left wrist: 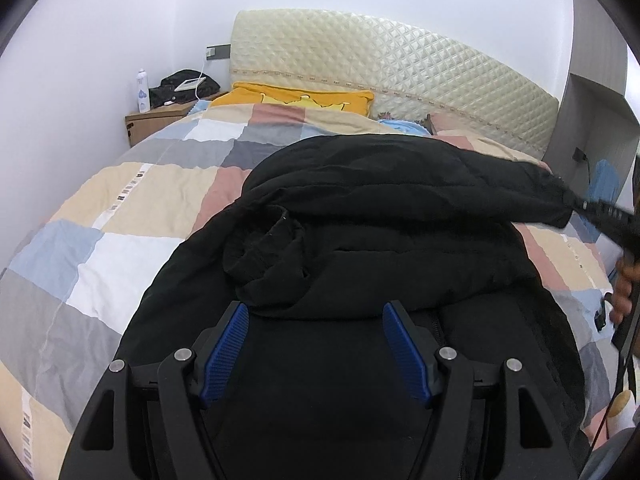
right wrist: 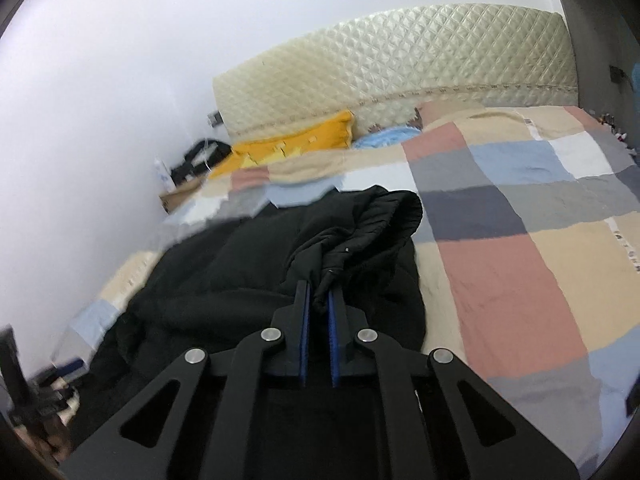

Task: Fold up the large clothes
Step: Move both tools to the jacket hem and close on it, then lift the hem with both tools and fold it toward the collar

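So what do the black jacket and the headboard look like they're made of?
Black jacket: matte, padded synthetic shell, probably; it shows puffy stitched bands and soft folds. Headboard: glossy cream quilted upholstery, likely faux leather, with light glinting off its diamond tufts.

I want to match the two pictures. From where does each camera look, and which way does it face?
Left wrist: sits behind the open left gripper, looking down over the black padded jacket toward the cream quilted headboard; a hand shows at right.
Right wrist: sits behind the right gripper, shut on jacket fabric, facing the same headboard.
Shared: jacket, checked patchwork quilt, headboard, yellow pillow.
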### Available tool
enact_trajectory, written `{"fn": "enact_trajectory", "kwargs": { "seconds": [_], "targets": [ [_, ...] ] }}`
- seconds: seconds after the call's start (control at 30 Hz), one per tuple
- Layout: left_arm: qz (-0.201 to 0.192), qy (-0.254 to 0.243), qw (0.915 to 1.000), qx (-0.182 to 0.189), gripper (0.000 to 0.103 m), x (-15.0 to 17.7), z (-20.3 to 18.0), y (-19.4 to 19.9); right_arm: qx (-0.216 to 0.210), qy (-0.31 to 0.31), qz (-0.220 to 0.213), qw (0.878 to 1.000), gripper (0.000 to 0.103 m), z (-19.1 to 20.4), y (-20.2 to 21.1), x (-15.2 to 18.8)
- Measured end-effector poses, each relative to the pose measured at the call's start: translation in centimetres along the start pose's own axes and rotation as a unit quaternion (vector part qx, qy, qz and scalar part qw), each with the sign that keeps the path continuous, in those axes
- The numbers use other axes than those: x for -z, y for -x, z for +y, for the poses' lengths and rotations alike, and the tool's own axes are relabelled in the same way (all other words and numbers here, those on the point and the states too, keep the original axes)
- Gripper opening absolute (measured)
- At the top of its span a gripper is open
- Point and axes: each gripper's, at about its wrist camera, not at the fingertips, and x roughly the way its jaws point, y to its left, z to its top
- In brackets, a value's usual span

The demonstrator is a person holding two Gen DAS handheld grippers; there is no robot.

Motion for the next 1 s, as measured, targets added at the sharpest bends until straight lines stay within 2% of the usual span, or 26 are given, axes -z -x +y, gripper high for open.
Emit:
{"fn": "enact_trajectory", "kwargs": {
  "seconds": [0.13, 0.23, 0.3, 0.4, 0.43, 0.53, 0.7, 0.83, 0.9, 1.0],
  "targets": [
    [0.002, 0.001, 1.0000, -0.001, 0.069, 0.0, 0.0, 0.0, 0.045, 0.010, 0.058, 0.997, 0.008, -0.8, -2.5, 2.0],
    [0.003, -0.001, 1.0000, -0.001, 0.069, 0.1, 0.0, -0.1, 0.053, 0.013, 0.085, 0.995, 0.008, -1.6, -4.3, 2.8],
    [0.004, -0.002, 1.0000, -0.001, 0.069, 0.1, 0.1, 0.0, 0.054, 0.014, 0.091, 0.994, 0.009, -1.6, -4.6, 3.1],
    [0.008, -0.003, 1.0000, 0.001, 0.069, 0.2, 0.0, -0.1, 0.048, 0.016, 0.091, 0.995, 0.016, -1.3, -4.1, 3.2],
    [0.010, -0.003, 0.9999, 0.003, 0.069, 0.2, 0.0, -0.2, 0.049, 0.016, 0.091, 0.995, 0.018, -1.2, -3.7, 3.2],
    [0.014, 0.001, 0.9998, 0.016, 0.069, 0.3, -0.1, 0.0, 0.045, 0.016, 0.093, 0.995, 0.036, -1.0, -2.9, 3.4],
    [0.006, 0.000, 0.9998, 0.019, 0.069, 0.4, 0.0, 0.9, 0.028, 0.001, 0.089, 0.996, 0.036, -0.7, -0.4, 3.9],
    [0.007, 0.004, 0.9993, 0.036, 0.069, -0.1, 0.8, 2.0, 0.019, 0.008, 0.093, 0.995, 0.036, -0.1, 2.8, 3.8],
    [0.003, 0.008, 0.9990, 0.044, 0.069, -0.5, 2.0, 3.3, 0.008, 0.004, 0.088, 0.996, 0.036, -0.3, 5.2, 3.7],
    [0.015, 0.021, 0.9980, 0.058, 0.069, -0.8, 4.2, 4.6, 0.002, -0.006, 0.108, 0.994, 0.038, -1.3, 7.9, 4.0]
  ]
}}
